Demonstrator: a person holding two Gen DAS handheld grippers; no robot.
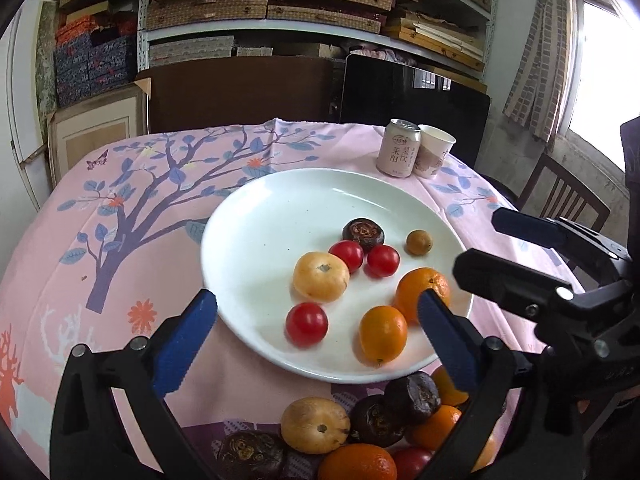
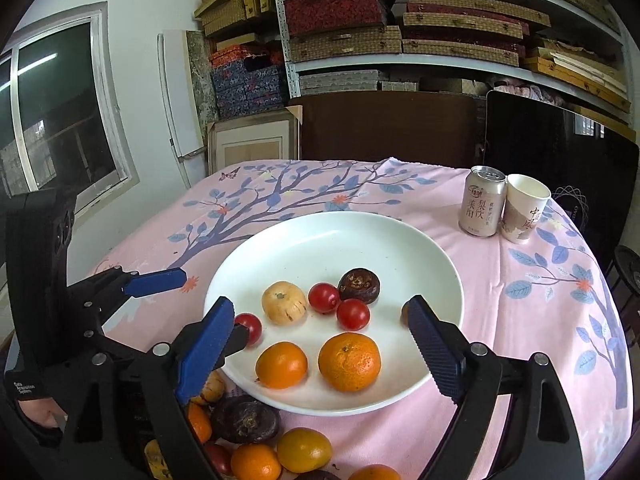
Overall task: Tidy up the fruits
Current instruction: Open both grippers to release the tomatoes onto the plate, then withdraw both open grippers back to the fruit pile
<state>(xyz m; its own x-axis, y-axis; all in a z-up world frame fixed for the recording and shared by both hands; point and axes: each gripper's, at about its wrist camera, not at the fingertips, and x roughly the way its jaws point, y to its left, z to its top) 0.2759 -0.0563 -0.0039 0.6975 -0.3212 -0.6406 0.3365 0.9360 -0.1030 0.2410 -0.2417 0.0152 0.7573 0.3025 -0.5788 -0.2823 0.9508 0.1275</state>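
One can (image 2: 481, 201) label reads 梨饮; cup (image 2: 524, 209) touching reads 中.

Left gripper (image 1: 316, 316) angling downward, jaws gaping wide with nothing pinched between the blue pads (image 1: 182, 344). Right gripper (image 2: 320, 340) hanging just beside it (likewise tilted down), jaws spreading apart, gripping nothing.

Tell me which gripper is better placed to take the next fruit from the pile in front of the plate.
Probably the left gripper: the pale yellow fruit in the pile lies directly below its open jaws. The right gripper, also open, hangs over the plate.
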